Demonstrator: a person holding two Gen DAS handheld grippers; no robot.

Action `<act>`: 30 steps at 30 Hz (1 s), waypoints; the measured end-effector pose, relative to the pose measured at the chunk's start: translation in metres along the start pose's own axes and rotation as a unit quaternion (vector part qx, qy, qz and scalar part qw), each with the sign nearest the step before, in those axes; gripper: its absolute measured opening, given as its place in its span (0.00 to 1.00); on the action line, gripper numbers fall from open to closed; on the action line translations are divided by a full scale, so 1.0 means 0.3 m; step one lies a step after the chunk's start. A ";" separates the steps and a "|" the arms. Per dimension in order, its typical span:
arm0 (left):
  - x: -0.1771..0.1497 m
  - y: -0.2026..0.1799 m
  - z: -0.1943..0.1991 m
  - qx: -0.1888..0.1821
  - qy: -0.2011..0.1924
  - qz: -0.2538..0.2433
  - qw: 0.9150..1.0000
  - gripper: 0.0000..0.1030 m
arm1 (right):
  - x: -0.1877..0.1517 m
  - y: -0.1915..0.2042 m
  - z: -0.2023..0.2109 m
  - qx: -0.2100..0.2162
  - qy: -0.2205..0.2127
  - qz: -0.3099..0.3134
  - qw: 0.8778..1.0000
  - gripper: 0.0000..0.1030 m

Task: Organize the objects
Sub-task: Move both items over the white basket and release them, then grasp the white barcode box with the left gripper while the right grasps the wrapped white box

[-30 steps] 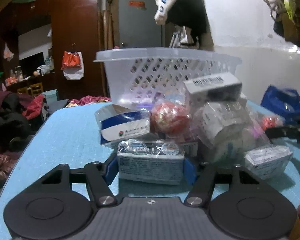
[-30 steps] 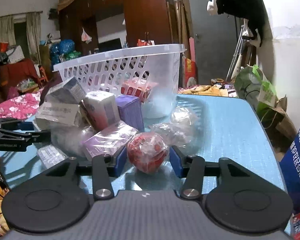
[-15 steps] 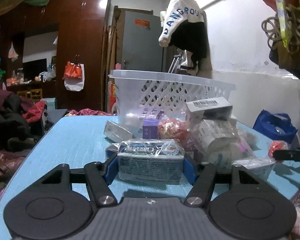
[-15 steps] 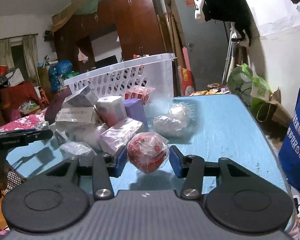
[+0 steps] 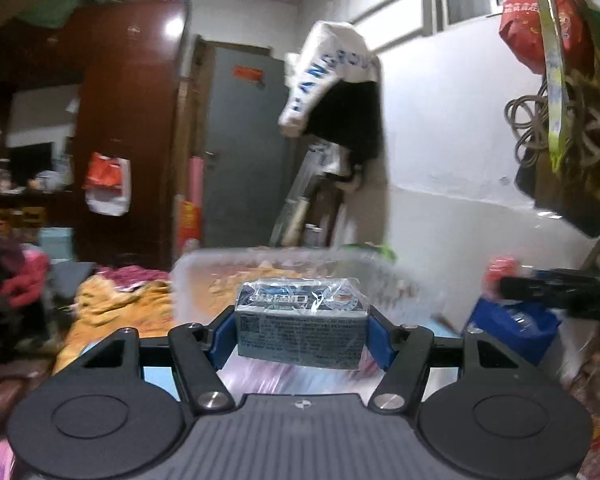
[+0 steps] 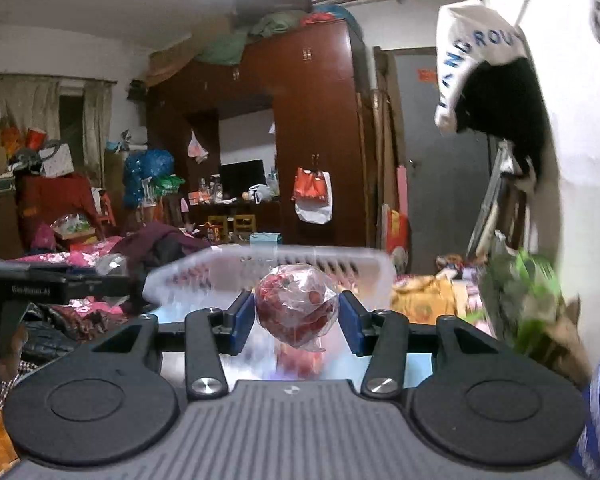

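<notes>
Blue pads [image 5: 219, 334] of left gripper [image 5: 302, 334] pressed against both ends of plastic-wrapped box [image 5: 302, 328]; box clamped crosswise between the fingers, label side facing the camera, held clear of any surface. Blue pads [image 6: 244, 322] of right gripper [image 6: 297, 320] closed on red ball in clear wrap [image 6: 297, 305]; ball seated squarely between the fingers, wrap tail hanging below.

Seen only from left wrist view: right gripper [image 5: 556, 294] entering from the right edge as a dark bar, with red ball [image 5: 500, 270] blurred at its tip, level with and well right of the box. Beyond the box, white plastic basket [image 5: 204, 276], rim blurred, lying ahead of and below the left tongs. Further out, grey door [image 5: 244, 152], coiled rope [image 5: 556, 128] and red bag [image 5: 540, 32] hanging upper right.

Seen only from right wrist view: left gripper [image 6: 56, 286] as a dark bar at the left edge, its load too blurred to confirm. White plastic basket [image 6: 268, 266] directly behind the ball, slotted wall and rim visible, slightly below finger level. Sliver of blue table [image 6: 416, 368] under the fingers. Further out, dark red wardrobe [image 6: 320, 128], curtained window far left.

White garment with blue lettering [image 5: 324, 72] common to both views, hanging upper right of each gripper.
</notes>
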State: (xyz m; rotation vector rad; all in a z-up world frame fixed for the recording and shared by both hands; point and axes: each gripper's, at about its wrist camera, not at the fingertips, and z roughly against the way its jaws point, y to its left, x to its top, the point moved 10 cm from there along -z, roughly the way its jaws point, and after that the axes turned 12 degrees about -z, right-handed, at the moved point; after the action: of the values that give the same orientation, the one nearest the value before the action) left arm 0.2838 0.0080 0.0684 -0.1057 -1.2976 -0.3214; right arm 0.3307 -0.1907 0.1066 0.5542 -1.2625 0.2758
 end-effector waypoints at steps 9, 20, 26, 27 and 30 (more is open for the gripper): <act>0.090 0.045 -0.344 0.016 0.071 0.017 0.997 0.79 | 0.054 -0.008 -0.368 -0.031 0.071 0.031 0.997 0.58; -0.039 -0.025 -0.136 0.009 0.026 0.013 1.000 0.98 | -0.106 -0.047 -0.068 -0.034 0.028 -0.018 0.999 1.00; -0.195 -0.148 -0.051 -0.018 0.037 0.041 0.998 0.98 | -0.369 -0.020 0.091 -0.026 0.043 -0.084 0.995 1.00; -0.203 -0.163 -0.043 -0.018 0.035 0.034 0.999 0.98 | -0.388 -0.012 0.106 -0.020 0.044 -0.091 0.995 1.00; -0.220 -0.170 -0.010 -0.005 0.027 0.033 0.999 0.98 | -0.419 0.006 0.133 -0.013 0.035 -0.101 0.994 1.00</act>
State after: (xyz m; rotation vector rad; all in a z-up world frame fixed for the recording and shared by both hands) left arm 0.2562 -0.0298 -0.0006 -0.1470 -1.2368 -0.2735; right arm 0.2602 -0.1976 -0.0045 0.6398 -1.1318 0.1094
